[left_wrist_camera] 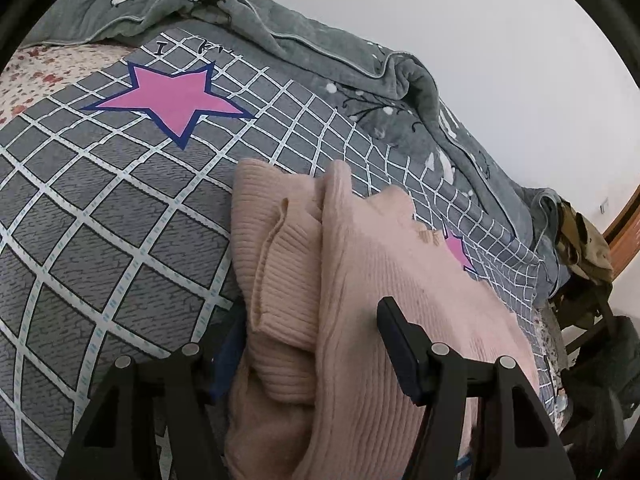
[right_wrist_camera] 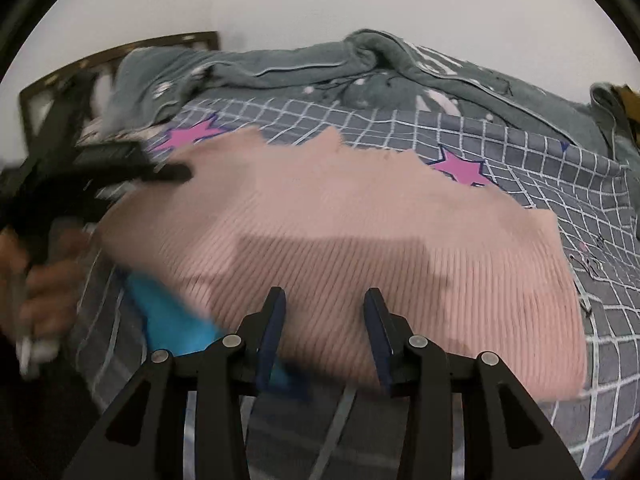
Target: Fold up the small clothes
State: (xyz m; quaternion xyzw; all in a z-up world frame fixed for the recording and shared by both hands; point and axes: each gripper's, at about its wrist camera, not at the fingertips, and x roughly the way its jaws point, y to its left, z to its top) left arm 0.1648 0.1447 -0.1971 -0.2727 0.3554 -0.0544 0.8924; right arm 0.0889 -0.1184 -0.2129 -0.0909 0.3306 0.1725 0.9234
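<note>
A pink ribbed sweater [left_wrist_camera: 360, 280] lies on the grey checked bedspread [left_wrist_camera: 100, 220], one part folded over itself. My left gripper [left_wrist_camera: 312, 316] has a thick bunch of it filling the gap between its fingers. The left finger is mostly hidden behind the fabric, and the right finger [left_wrist_camera: 400, 344] rests against the knit. In the blurred right wrist view the sweater [right_wrist_camera: 340, 232] spreads wide. The left gripper [right_wrist_camera: 160, 170] sits at its left edge, held by a hand [right_wrist_camera: 44, 280]. My right gripper [right_wrist_camera: 324, 296] hovers open over the near hem with no fabric pinched.
A bright blue cloth [right_wrist_camera: 172, 320] pokes out from under the sweater's near left corner. A rumpled grey-green quilt [left_wrist_camera: 320, 52] lines the far side of the bed against the white wall. A chair with bags [left_wrist_camera: 588, 264] stands past the bed's right end. A headboard [right_wrist_camera: 120, 52] is at the far left.
</note>
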